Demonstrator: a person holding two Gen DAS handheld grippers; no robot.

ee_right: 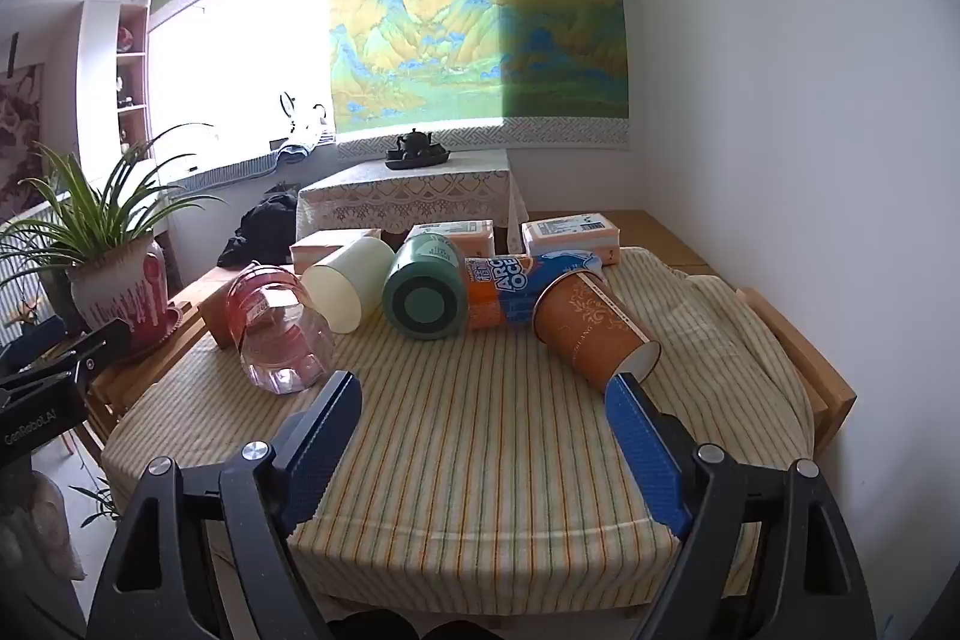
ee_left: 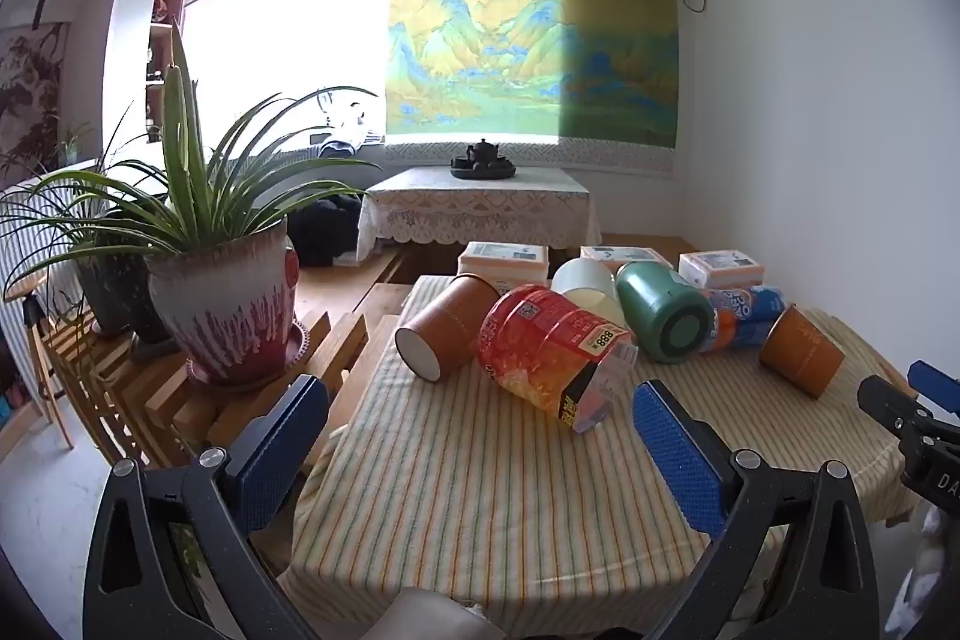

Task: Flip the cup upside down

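nothing is flipped yet: every cup lies on its side on the striped counter (ee_right: 480,436). the right gripper (ee_right: 489,436) holds its fingers wide apart and empty, the brown paper cup (ee_right: 591,325) at about 1 o'clock, its rim just beside the right fingertip. the left gripper (ee_left: 480,436) is likewise spread and empty, a second brown cup (ee_left: 447,325) at 11 o'clock. grasping, turning and setting down all remain. a red plastic jar (ee_left: 552,352), cream cup (ee_right: 348,286), green can (ee_right: 426,295) and blue-orange packet (ee_right: 510,283) crowd close behind, leaving little swing room.
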